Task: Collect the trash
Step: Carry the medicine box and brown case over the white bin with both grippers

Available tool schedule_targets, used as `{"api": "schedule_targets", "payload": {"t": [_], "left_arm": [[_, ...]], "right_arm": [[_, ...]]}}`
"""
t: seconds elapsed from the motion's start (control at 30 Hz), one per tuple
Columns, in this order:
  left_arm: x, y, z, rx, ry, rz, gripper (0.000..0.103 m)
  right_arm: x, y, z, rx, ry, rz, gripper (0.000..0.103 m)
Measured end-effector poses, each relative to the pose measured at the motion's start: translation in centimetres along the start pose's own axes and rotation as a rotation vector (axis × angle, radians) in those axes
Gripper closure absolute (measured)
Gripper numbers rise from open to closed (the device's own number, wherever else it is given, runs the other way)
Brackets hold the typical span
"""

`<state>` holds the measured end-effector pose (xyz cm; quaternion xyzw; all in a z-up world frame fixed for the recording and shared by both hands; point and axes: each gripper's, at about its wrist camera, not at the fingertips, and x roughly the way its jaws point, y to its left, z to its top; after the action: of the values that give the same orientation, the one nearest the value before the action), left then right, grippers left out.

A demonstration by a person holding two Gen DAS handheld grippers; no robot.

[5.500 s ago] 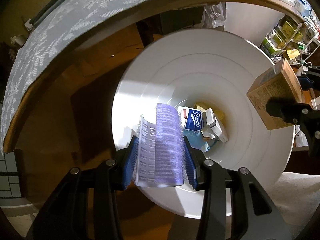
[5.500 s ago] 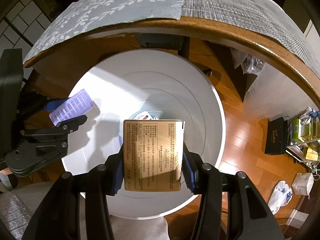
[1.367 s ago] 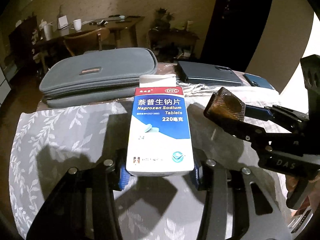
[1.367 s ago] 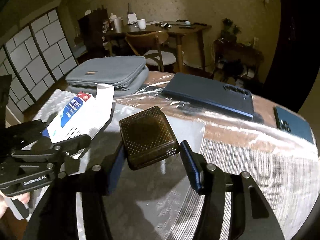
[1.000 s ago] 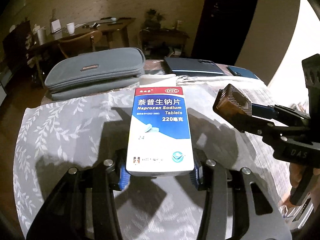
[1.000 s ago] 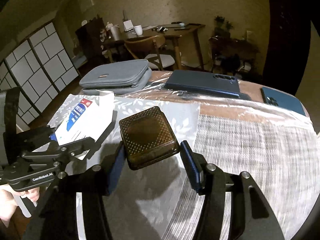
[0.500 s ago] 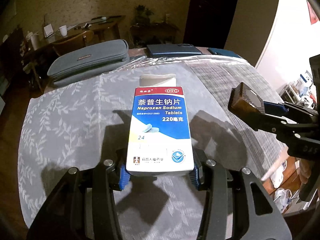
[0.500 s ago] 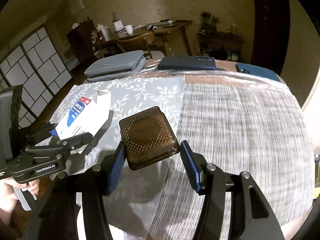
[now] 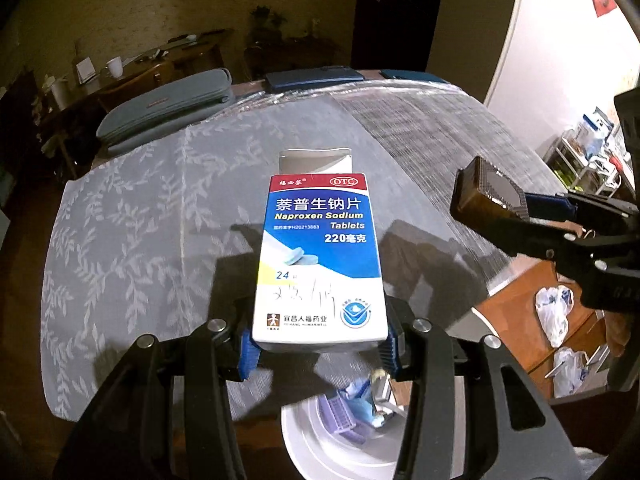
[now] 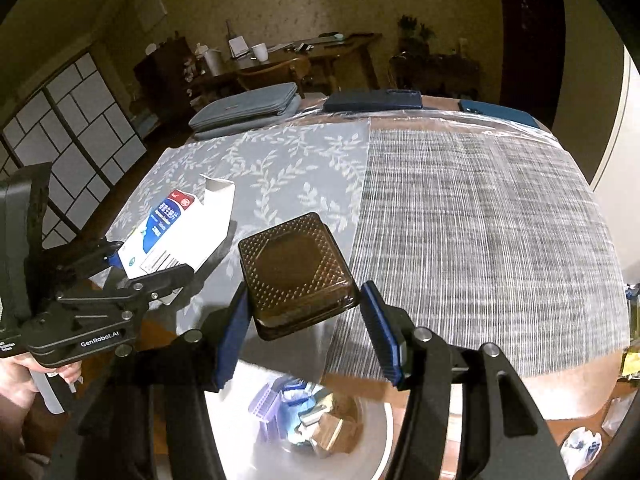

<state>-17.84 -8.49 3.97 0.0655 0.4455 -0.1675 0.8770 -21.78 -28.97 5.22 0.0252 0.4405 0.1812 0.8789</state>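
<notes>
The worktop [image 10: 480, 208] carries a leaf-print mat on its left half and a striped mat on its right. Below its near edge stands a white bin [image 10: 376, 436] with discarded packaging inside. The left gripper [image 9: 320, 344] pinches a blue-and-white tablet box [image 9: 320, 256] above the near edge. The right gripper [image 10: 304, 320] pinches a brown studded plastic tray [image 10: 296, 272] beside it.

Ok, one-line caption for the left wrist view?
Left hand-held gripper holds a naproxen tablet box above the table edge, white bin below, amber container gripped at right.
</notes>
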Motion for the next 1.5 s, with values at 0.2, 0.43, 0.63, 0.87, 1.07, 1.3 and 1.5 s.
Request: {"api": "schedule_targets", "payload": {"t": [0.2, 0.43, 0.63, 0.87, 1.07, 1.3, 1.5], "left_arm": [[-0.8, -1.0, -1.8, 0.021, 0.025, -0.013, 0.056], [-1.7, -2.2, -3.8, 0.061, 0.053, -0.026, 0.055], [-2.4, -3.2, -5.2, 0.089, 0.072, -0.042, 0.055], [-2.9, -4.1, -7.0, 0.127, 0.106, -0.054, 0.055], [-2.7, -4.6, -8.7, 0.159, 0.151, -0.064, 0.056], [-1.6, -5.1, -10.4, 0.191, 0.206, -0.079, 0.055], [0.4, -5.3, -11.3, 0.188, 0.267, -0.09, 0.055]], "right_arm": [[-1.3, 0.4, -1.7, -0.004, 0.013, 0.001, 0.048], [-2.4, 1.3, -3.8, -0.024, 0.044, 0.009, 0.048], [-3.4, 1.7, -5.6, -0.021, 0.064, 0.02, 0.048], [-3.6, 2.0, -7.0, -0.027, 0.091, 0.028, 0.048], [-3.3, 2.1, -8.7, -0.032, 0.131, 0.038, 0.048], [-2.0, 2.1, -10.3, -0.034, 0.189, 0.039, 0.048], [-0.2, 1.8, -11.3, -0.031, 0.235, 0.03, 0.048]]}}
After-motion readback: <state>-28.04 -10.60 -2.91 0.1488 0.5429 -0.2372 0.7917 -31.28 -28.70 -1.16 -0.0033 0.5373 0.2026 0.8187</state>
